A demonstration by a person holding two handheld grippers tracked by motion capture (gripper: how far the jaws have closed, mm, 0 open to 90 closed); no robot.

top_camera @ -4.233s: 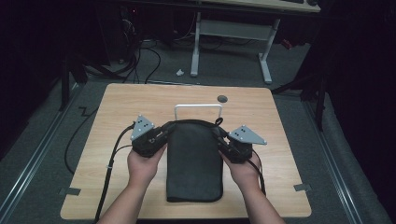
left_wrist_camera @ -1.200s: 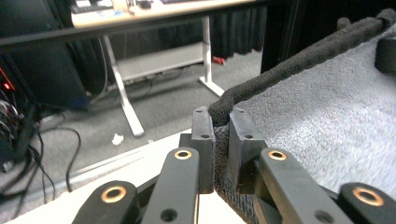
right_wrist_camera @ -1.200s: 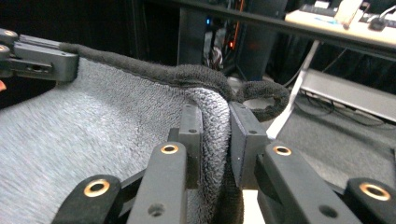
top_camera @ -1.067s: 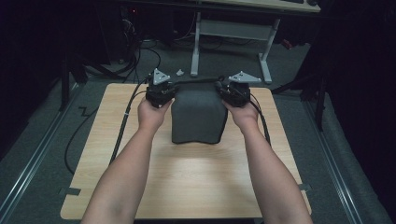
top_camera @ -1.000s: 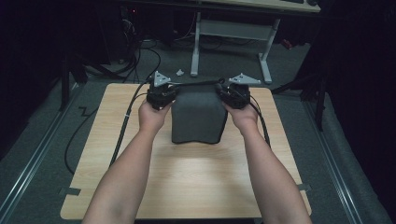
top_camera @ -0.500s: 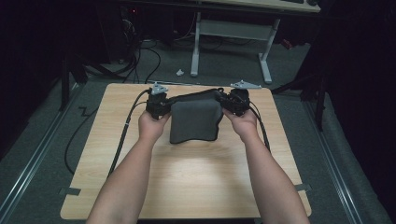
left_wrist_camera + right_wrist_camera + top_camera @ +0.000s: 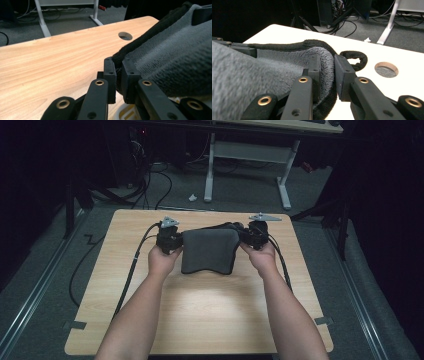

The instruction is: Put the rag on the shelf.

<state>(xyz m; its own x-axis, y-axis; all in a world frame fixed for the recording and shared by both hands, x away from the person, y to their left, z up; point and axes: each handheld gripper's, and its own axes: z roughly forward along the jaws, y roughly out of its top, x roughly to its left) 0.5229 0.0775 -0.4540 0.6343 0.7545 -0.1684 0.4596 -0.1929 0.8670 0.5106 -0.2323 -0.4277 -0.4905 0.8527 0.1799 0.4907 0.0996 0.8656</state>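
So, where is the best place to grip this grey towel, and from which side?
Grip the grey towel at its two far corners, left gripper from the left edge and right gripper from the right: the thick black hem there gives the jaws a firm fold.

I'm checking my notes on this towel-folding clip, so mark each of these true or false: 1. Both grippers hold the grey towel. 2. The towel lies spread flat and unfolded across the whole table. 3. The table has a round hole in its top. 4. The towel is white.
1. True: the left gripper and the right gripper each pinch an edge of the grey towel.
2. False: it is held up at its far edge, covering just a small patch of the table.
3. True: the round hole lies near the far edge.
4. False: it is dark grey with a black trim.
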